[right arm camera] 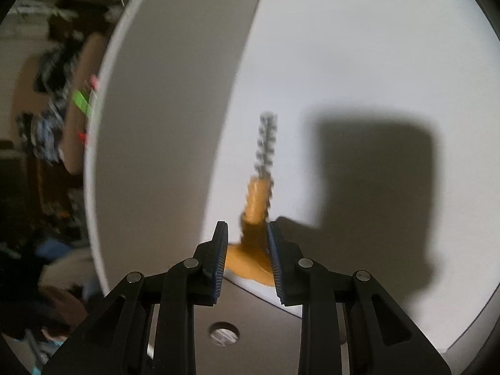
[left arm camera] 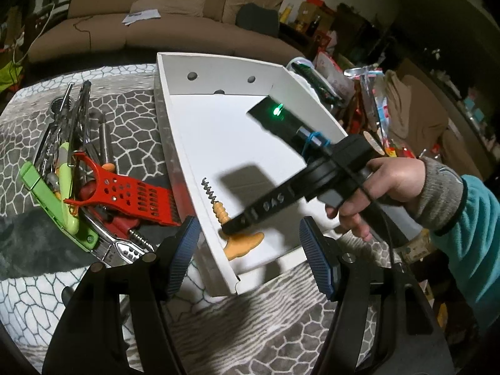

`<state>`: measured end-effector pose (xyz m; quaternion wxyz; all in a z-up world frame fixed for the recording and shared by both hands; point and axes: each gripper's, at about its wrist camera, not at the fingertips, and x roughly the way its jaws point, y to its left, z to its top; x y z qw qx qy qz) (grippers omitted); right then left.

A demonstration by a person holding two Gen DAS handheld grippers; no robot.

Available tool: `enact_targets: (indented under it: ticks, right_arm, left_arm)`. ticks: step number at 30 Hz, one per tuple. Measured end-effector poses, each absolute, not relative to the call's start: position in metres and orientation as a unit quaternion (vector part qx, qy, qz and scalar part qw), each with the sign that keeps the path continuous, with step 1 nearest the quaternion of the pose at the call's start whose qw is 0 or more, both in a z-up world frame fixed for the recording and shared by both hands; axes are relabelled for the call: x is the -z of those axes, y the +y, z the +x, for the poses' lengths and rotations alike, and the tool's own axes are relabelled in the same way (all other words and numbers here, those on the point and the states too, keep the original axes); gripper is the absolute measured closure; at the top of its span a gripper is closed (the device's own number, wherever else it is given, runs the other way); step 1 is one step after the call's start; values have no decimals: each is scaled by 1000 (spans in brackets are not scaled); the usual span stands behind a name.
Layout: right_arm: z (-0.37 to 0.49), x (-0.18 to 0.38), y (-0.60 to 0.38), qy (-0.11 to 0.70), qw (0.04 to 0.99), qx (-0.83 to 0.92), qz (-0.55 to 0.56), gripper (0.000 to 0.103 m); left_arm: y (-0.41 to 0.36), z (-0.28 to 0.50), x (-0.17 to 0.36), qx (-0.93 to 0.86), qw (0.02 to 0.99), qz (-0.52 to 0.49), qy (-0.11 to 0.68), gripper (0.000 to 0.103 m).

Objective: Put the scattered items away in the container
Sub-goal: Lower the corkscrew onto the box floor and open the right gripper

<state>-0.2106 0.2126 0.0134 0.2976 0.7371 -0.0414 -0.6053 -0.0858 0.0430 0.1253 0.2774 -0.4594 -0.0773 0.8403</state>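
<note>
Left wrist: utensil pile [left arm camera: 93, 193] beside white container [left arm camera: 225, 72].

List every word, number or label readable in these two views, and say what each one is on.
"DAS": raised letters on the black finger of the right gripper, left wrist view; reading unsure.
Packaging on the cluttered shelves behind the white box: print too small and blurred to read.
Right wrist view: no text.
</note>
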Motion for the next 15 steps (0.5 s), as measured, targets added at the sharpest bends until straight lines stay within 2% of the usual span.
enact_targets:
  ticks: [13,15]
  right_arm:
    - [-196,-15,195,-23,312,589,745,75]
    - [-203,-23,199,-43,304,608,732,75]
  left_arm:
    - [41,-84,-128,-840,286,-451,-90,39]
    - [39,-84,-128,-841,285,-451,-93,39]
